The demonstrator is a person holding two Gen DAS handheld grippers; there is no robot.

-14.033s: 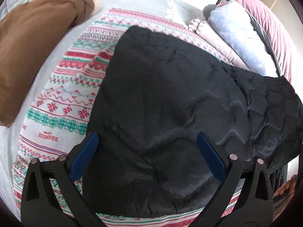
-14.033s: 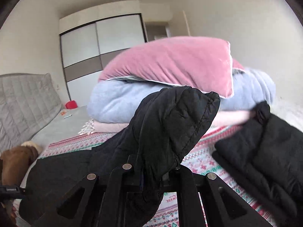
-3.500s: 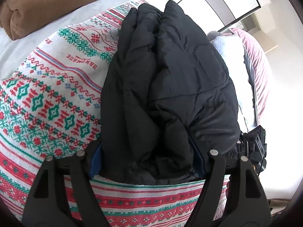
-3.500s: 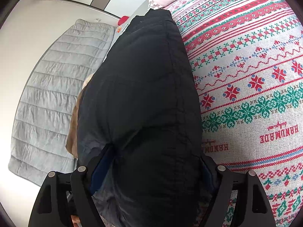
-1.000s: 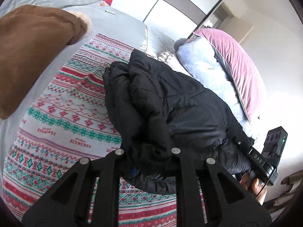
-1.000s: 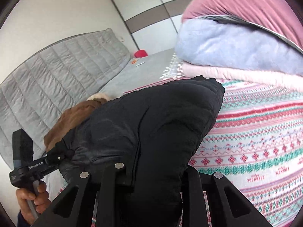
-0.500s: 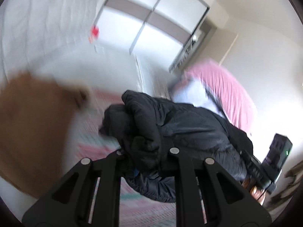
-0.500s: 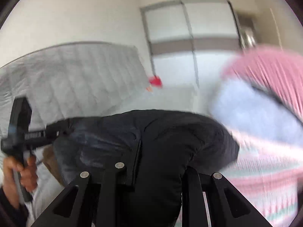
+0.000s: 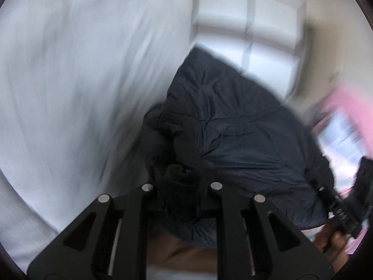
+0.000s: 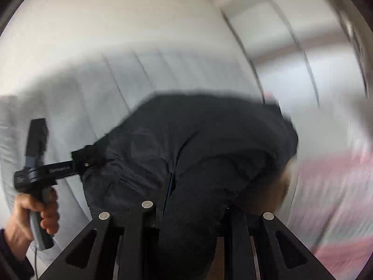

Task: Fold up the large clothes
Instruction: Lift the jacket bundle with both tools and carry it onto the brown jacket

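The folded black puffer jacket (image 9: pixel 233 128) hangs in the air between both grippers, a thick bundle. My left gripper (image 9: pixel 180 200) is shut on one end of it, cloth bunched between the fingers. My right gripper (image 10: pixel 186 214) is shut on the other end of the jacket (image 10: pixel 198 144). In the right wrist view the left gripper (image 10: pixel 81 161) and the hand holding it show at the left, clamped on the jacket's edge. In the left wrist view the right gripper (image 9: pixel 345 210) shows at the far right. The background is blurred by motion.
A grey quilted headboard (image 10: pixel 70 98) lies behind the jacket. White wardrobe doors (image 9: pixel 251 30) stand at the back. A brown garment (image 9: pixel 181 254) shows under the jacket. Pink bedding (image 9: pixel 345 107) is at the right, and the patterned blanket (image 10: pixel 331 186) is blurred.
Both grippers, still shut on the jacket, have lifted it off the patterned blanket and swung it toward the headboard and brown garment. The views now blur with motion.
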